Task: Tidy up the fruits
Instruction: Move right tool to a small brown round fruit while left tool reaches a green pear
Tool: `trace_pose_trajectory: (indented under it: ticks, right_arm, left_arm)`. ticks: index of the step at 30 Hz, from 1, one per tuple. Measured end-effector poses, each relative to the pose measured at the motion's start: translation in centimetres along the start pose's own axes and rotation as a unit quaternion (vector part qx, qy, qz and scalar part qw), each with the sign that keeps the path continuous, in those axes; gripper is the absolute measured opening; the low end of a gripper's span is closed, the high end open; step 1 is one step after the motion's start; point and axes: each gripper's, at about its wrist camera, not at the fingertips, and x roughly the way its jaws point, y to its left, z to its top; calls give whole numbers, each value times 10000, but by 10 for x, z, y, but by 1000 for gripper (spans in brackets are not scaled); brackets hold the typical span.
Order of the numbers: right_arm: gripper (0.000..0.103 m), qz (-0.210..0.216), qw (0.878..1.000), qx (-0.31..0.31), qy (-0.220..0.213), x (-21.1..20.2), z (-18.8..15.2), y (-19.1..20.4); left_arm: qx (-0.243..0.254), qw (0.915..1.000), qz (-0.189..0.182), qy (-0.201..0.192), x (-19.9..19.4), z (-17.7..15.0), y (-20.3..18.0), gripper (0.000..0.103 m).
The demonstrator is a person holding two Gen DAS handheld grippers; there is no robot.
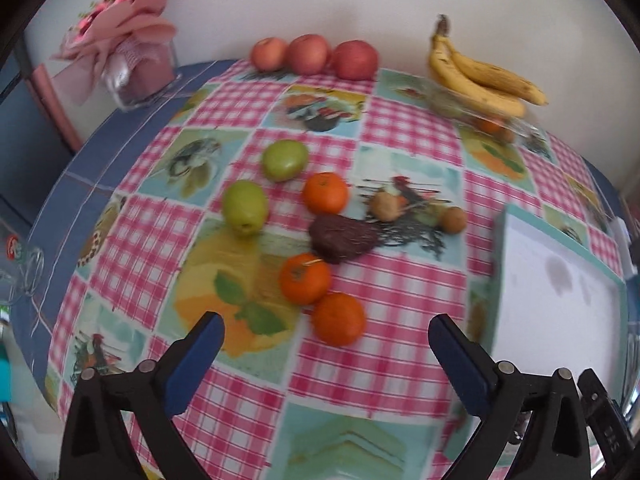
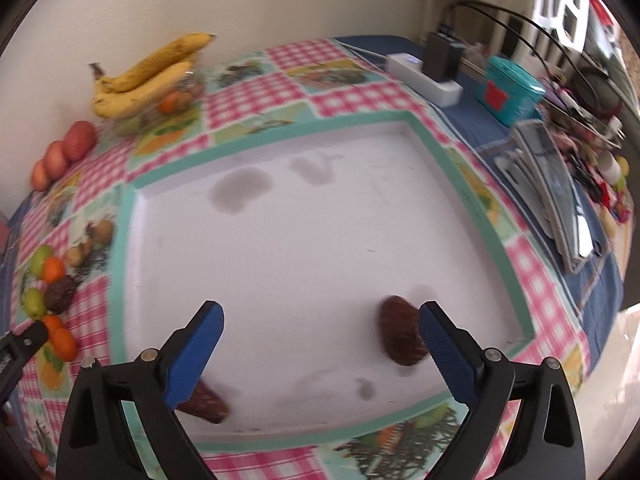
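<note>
Table (image 1: 120,128), covered by a checked pink cloth printed with fruit panels, fills both views and bears everything else.

Tray (image 2: 472,184), white with a mint-green rim, is the largest object on it and lies right of the loose fruit. It is evidently the collecting place: two dark brown rough-skinned fruits already lie in it, one (image 2: 400,336) near the right corner and one (image 2: 206,402) at the near rim, partly hidden behind a finger.

Bananas (image 1: 480,76) rest on a clear dish at the far edge against the wall, with small fruit beneath them. Three red apples (image 1: 314,54) stand in a row to their left, touching one another.

Loose cluster at centre of the left wrist view: two green fruits (image 1: 284,160), three oranges (image 1: 338,318), a third dark brown fruit (image 1: 340,238) and two small brown round fruits (image 1: 386,206). The two nearest oranges touch.

Left gripper (image 1: 326,336) hangs above the cloth with jaws spread wide and nothing between them, the nearest orange framed in the gap, probably the next pick.

Right gripper (image 2: 322,334) hovers over the tray, likewise wide and empty, the right-hand brown fruit just beside its right finger, which suggests a release there.
</note>
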Motion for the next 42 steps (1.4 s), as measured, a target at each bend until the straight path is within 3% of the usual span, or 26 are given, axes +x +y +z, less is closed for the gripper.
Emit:
trace_pose_trajectory:
  ticks: [5,8,10,13,24,31,37,42]
  right_arm:
    - [98,159,9979,-536,-323,-11,4,31]
    - [98,511,9947,-740,-508,-17,4,49]
    - [98,447,9920,-998,-626,-20,4,64]
    - [98,409,9910,-1100,-638,-22,9,79]
    - [98,1200,9833,-1281,-485,-20,32,133]
    - [98,1480,9758,-1510,-556,-28,53,166]
    - [98,1445,9690,-1836,-800,-33,69,184]
    - [98,1527,9675,-1877,-734,-25,77,188]
  left_arm:
    - [-404,9991,14,158,10,4,21,103]
    - [-645,9978,118,88,10,8,36,103]
    - [-762,9968,222,-9,9,11,47,103]
    - [-906,9953,339,-107,11,18,61,103]
    - [-1309,9885,619,-436,16,44,92,103]
    - [-1544,9827,561,-857,12,70,110,103]
    - [-1533,9814,285,-1119,-2,93,124,103]
    - [-1159,9858,309,-1172,-11,109,123,103]
